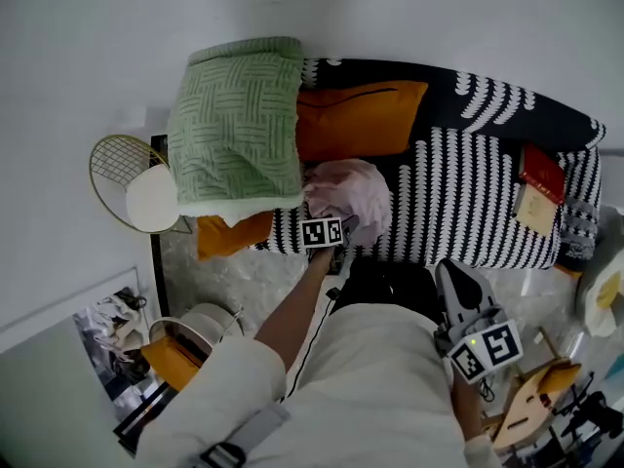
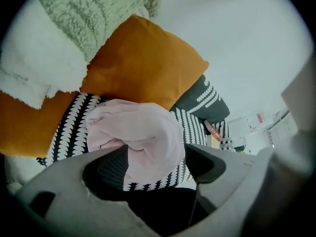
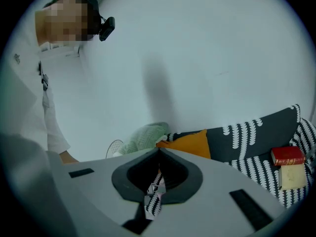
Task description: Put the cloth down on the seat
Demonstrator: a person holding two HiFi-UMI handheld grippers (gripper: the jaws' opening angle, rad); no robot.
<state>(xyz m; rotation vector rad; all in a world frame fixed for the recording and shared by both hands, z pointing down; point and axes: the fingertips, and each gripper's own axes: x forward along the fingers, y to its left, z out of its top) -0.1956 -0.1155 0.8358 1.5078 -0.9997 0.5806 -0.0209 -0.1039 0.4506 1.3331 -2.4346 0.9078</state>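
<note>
A crumpled pale pink cloth (image 1: 351, 191) lies on the black-and-white patterned sofa seat (image 1: 468, 203), just in front of an orange cushion (image 1: 361, 115). My left gripper (image 1: 336, 224) hovers at the cloth's near edge. In the left gripper view its jaws stand wide apart around the cloth (image 2: 143, 127), and the pads do not press on it; the left gripper (image 2: 153, 154) is open. My right gripper (image 1: 450, 273) hangs off to the right, in front of the sofa and away from the cloth. In the right gripper view the right gripper (image 3: 158, 152) is shut, with nothing held.
A green knitted blanket (image 1: 239, 125) covers the sofa's left end, with a second orange cushion (image 1: 229, 234) below it. A red book (image 1: 541, 172) and a cream book (image 1: 534, 208) lie on the right of the seat. A gold wire side table (image 1: 127, 178) stands to the left.
</note>
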